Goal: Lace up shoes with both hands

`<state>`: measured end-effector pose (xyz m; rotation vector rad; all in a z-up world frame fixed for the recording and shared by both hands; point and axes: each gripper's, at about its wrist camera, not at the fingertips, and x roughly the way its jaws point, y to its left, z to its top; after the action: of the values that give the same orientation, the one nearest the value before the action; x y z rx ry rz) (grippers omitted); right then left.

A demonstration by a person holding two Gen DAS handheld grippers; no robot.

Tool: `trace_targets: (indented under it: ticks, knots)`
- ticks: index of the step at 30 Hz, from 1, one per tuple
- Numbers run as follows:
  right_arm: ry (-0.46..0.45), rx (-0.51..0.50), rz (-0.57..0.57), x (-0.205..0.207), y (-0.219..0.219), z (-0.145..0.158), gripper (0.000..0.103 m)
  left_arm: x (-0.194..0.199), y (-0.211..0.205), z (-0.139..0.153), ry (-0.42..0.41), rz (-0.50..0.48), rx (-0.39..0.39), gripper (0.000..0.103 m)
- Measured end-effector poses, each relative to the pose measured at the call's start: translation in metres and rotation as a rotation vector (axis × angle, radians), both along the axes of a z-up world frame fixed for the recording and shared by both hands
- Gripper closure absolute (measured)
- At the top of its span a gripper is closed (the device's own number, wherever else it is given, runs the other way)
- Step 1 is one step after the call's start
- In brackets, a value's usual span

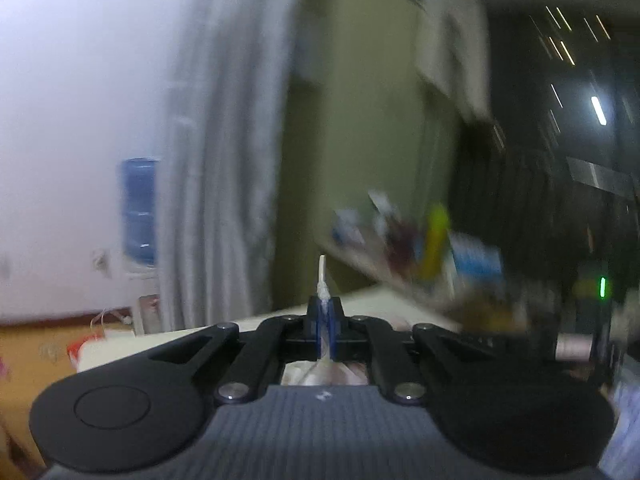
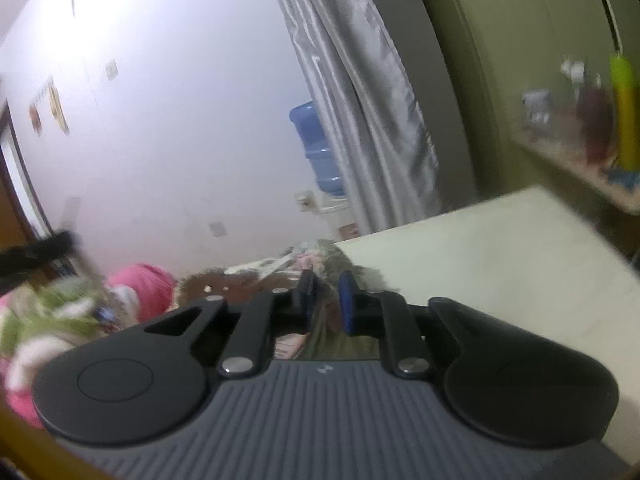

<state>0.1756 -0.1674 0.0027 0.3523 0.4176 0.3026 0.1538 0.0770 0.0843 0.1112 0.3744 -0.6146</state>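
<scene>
Above the table, lace: our left gripper (image 1: 324,312) pinches the white lace (image 1: 322,280), its tip poking up past the pads.
Over the table's near corner, right gripper (image 2: 326,300): narrow gap, nothing clearly pressed.
Shoe (image 2: 320,256): blurred, just beyond our right fingers.
Table (image 2: 500,248): pale.
Beyond the table: grey curtain (image 2: 360,100), blue water jug (image 2: 316,148).

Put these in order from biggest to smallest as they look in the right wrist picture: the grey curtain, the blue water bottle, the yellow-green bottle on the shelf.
1. Grey curtain, by far the biggest.
2. Blue water bottle.
3. Yellow-green bottle, slimmer; it's blurred and possibly nearer, so ranks two and three are unsure.
</scene>
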Motion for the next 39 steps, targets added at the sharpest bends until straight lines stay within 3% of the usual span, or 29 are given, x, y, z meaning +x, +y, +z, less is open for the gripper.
trace_targets:
  ticks: [5,11,15,23,39]
  knots:
    - [0.007,0.122,0.022,0.002,-0.013,-0.011,0.091,0.023,-0.062,-0.011,0.069,-0.078,0.232,0.099]
    - [0.008,0.21,0.026,0.002,-0.022,-0.021,0.087,0.035,-0.088,-0.038,0.113,-0.098,0.381,0.099]
    - [0.018,0.25,0.03,0.004,-0.028,-0.027,0.08,0.039,-0.091,-0.039,0.145,-0.084,0.409,0.099]
    - [-0.004,0.239,0.027,0.0,-0.03,-0.03,0.078,0.058,-0.106,-0.045,0.195,-0.097,0.463,0.099]
    - [0.0,0.26,0.038,0.002,-0.035,-0.034,0.077,0.056,-0.117,-0.05,0.126,-0.138,0.547,0.099]
